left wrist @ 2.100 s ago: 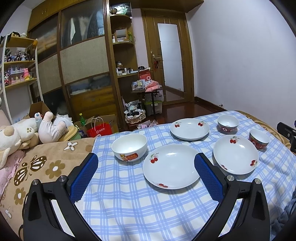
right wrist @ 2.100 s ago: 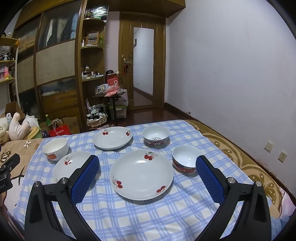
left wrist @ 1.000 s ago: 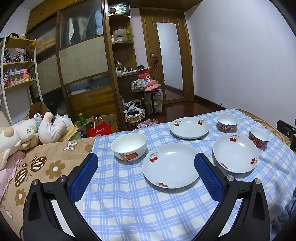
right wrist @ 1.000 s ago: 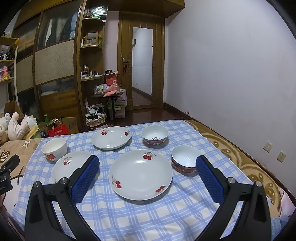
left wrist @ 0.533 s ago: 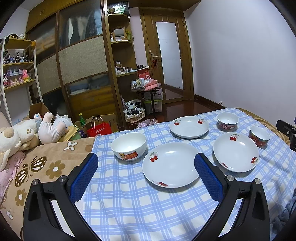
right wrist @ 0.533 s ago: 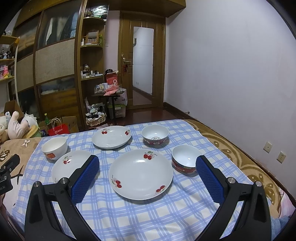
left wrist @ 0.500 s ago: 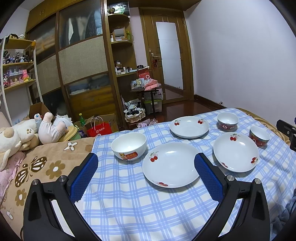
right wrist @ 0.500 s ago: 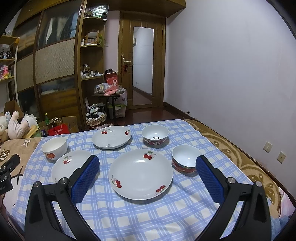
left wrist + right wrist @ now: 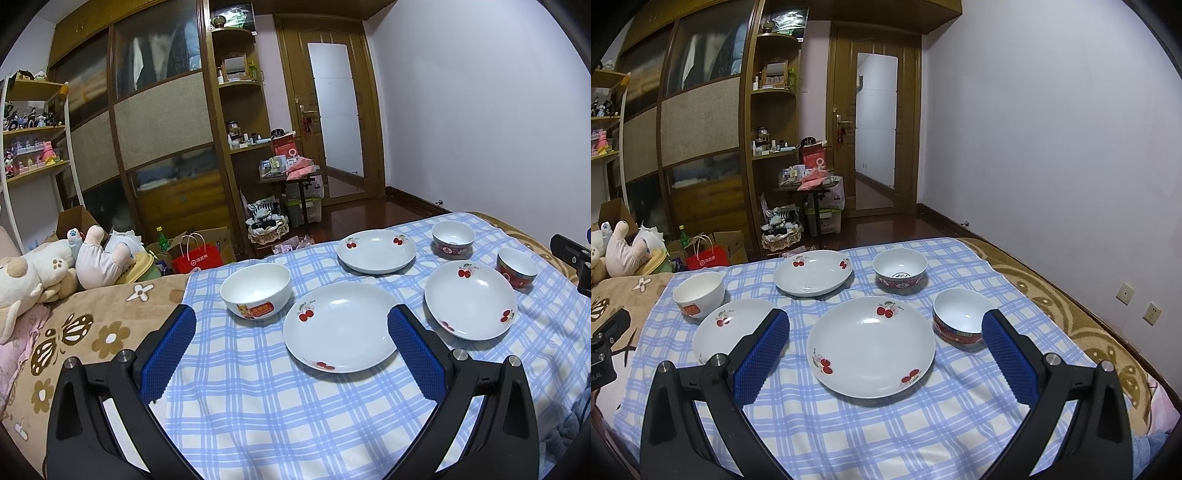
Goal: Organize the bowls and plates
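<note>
— On the blue checked cloth [image 9: 871,428] over the bed, how much is sorted?

— Nothing yet, by my reading. Three cherry plates, the nearest [image 9: 871,346] lying between the right claw [image 9: 885,345] fingers' line of sight, lie singly, none stacked. Two red-patterned bowls [image 9: 900,270] and a white bowl [image 9: 255,290] stand apart too.

— And the claws?

— Both spread wide and empty; the left claw [image 9: 291,345] hovers before the left-hand plate [image 9: 340,326]. All stacking remains.

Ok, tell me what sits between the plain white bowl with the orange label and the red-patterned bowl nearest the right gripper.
Two white cherry-print plates: left plate, then big plate, between white bowl and red bowl. Right wrist view shows it.
</note>
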Demonstrator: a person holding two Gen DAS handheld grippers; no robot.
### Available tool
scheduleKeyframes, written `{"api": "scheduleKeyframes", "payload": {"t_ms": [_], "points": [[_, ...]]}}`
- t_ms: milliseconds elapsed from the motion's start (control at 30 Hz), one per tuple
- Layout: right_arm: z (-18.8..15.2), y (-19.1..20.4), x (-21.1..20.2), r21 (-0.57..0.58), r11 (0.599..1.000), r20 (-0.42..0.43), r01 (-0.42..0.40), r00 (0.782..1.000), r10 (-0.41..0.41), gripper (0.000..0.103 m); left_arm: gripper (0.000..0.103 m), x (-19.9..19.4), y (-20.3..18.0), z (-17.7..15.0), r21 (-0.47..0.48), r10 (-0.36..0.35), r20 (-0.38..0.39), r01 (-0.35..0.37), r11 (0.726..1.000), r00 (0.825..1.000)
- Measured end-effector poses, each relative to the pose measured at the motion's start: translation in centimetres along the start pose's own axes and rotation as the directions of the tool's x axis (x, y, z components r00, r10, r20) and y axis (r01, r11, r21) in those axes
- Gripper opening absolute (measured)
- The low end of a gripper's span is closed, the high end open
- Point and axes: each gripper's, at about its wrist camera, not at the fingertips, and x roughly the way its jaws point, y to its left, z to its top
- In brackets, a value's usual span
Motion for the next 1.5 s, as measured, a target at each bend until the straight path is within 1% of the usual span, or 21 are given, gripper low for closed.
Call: {"api": "scheduleKeyframes", "payload": {"t_ms": [333, 433, 533, 633, 800, 900, 1033, 1167, 1367, 1433, 1500], "points": [[0.0, -0.1, 0.0, 0.003, 1.0, 0.0, 0.005, 1.0, -0.005, 0.103, 0.102, -0.1, 0.2, 0.0, 0.019, 0.0, -0.006, 0.0, 1.0, 1.0], [0.0, -0.3, 0.1, 0.011, 1.0, 0.003, -0.004, 1.0, 0.004, 0.103, 0.102, 0.0, 0.4, 0.0, 0.021, -0.01, -0.009, 0.01, 1.0, 1.0], [0.2, -0.6, 0.3, 0.01, 1.0, 0.0, -0.004, 1.0, 0.004, 0.103, 0.102, 0.3, 0.5, 0.4, 0.015, -0.011, -0.017, 0.012, 1.0, 1.0], [0.4, -0.7, 0.4, 0.009, 1.0, -0.011, -0.027, 1.0, 0.027, 0.103, 0.102, 0.9, 0.4, 1.1, 0.023, -0.002, -0.021, 0.002, 1.0, 1.0], [1.4, -1.1, 0.4, 0.039, 0.999, -0.011, -0.037, 0.999, 0.037, 0.103, 0.102, 2.1, 0.7, 2.2, 0.008, -0.012, -0.065, 0.012, 1.0, 0.998], [2.2, -1.1, 0.7, 0.061, 0.997, -0.011, -0.045, 0.999, 0.046, 0.103, 0.102, 2.7, 0.5, 3.2, 0.035, 0.001, -0.07, 0.002, 0.999, 0.998], [3.5, -0.1, 1.3, 0.055, 0.997, -0.008, -0.054, 0.998, 0.054, 0.103, 0.102, 3.6, 0.1, 4.5, 0.064, 0.0, -0.072, 0.005, 0.998, 0.997], [4.8, 1.5, 1.8, 0.04, 0.997, -0.002, -0.073, 0.997, 0.073, 0.103, 0.102, 5.1, 0.2, 5.8, 0.073, -0.001, -0.095, 0.008, 0.997, 0.995], [7.1, 4.1, 3.3, 0.01, 0.996, 0.02, -0.087, 0.996, 0.087, 0.103, 0.102, 7.6, 1.2, 7.2, 0.05, -0.011, -0.14, 0.018, 0.999, 0.99], [7.6, 4.9, 3.8, 0.002, 0.995, 0.011, -0.097, 0.995, 0.097, 0.103, 0.102, 8.4, 1.4, 7.4, 0.045, -0.017, -0.156, 0.024, 0.999, 0.988], [8.0, 5.9, 4.7, -0.019, 0.994, -0.009, -0.105, 0.994, 0.105, 0.103, 0.102, 9.1, 1.6, 7.4, 0.039, -0.011, -0.148, 0.017, 0.999, 0.989]]}}
